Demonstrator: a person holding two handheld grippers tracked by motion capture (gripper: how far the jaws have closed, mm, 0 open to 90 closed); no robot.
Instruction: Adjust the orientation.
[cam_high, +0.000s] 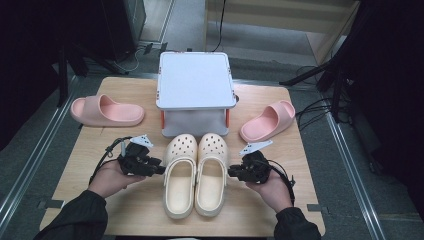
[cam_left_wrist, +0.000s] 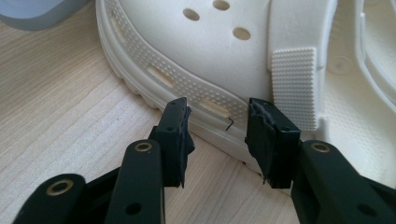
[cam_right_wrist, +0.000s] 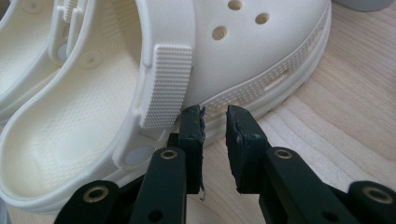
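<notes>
Two cream clogs lie side by side, toes away from me, on the wooden table (cam_high: 131, 205): the left clog (cam_high: 180, 176) (cam_left_wrist: 210, 51) and the right clog (cam_high: 211, 172) (cam_right_wrist: 261, 51). My left gripper (cam_high: 161, 170) (cam_left_wrist: 217, 109) points at the left clog's outer side. It is open, its tips just short of the dotted sole edge, nothing between them. My right gripper (cam_high: 231, 171) (cam_right_wrist: 215, 114) points at the right clog's outer side, near the strap hinge. Its jaws stand a narrow gap apart with nothing in the gap.
A white two-level stand (cam_high: 196, 80) with orange posts sits just behind the clogs' toes. One pink slide (cam_high: 107, 110) lies at the far left, and another pink slide (cam_high: 268, 120) at the far right. Bare wood shows on both sides of the clogs.
</notes>
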